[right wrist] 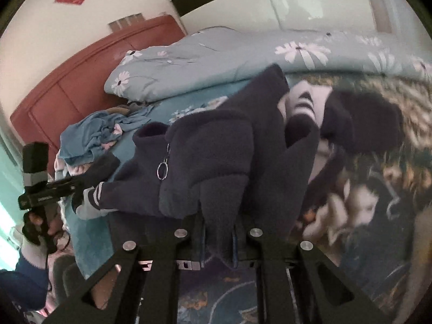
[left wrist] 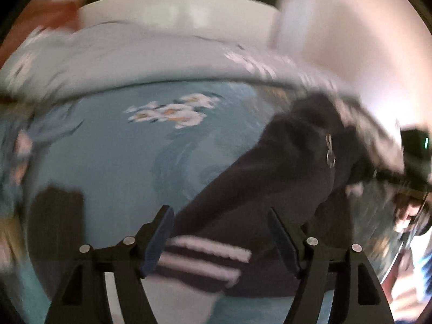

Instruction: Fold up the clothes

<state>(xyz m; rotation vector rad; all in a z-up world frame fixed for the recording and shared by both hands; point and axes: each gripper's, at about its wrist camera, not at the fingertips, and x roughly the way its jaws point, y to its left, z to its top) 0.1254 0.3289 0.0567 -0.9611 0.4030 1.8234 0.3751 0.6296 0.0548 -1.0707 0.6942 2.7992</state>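
Note:
A dark navy fleece jacket [right wrist: 216, 151] with a ring zipper pull [right wrist: 162, 171] and white-striped cuffs lies bunched on the blue bed sheet [right wrist: 89, 237]. My right gripper [right wrist: 217, 239] is shut on a fold of the jacket and holds it up. In the left wrist view the jacket [left wrist: 283, 167] stretches to the right and its striped cuff [left wrist: 205, 256] lies between the fingers of my left gripper [left wrist: 220, 240], which is open. The left gripper also shows at the left of the right wrist view [right wrist: 89, 172], by the cuff.
A pale floral duvet [right wrist: 216, 56] lies along the far side of the bed. A crumpled blue garment [right wrist: 94, 132] sits near the red headboard [right wrist: 75, 81]. A patterned blanket [right wrist: 378, 162] covers the bed on the right. White walls stand behind.

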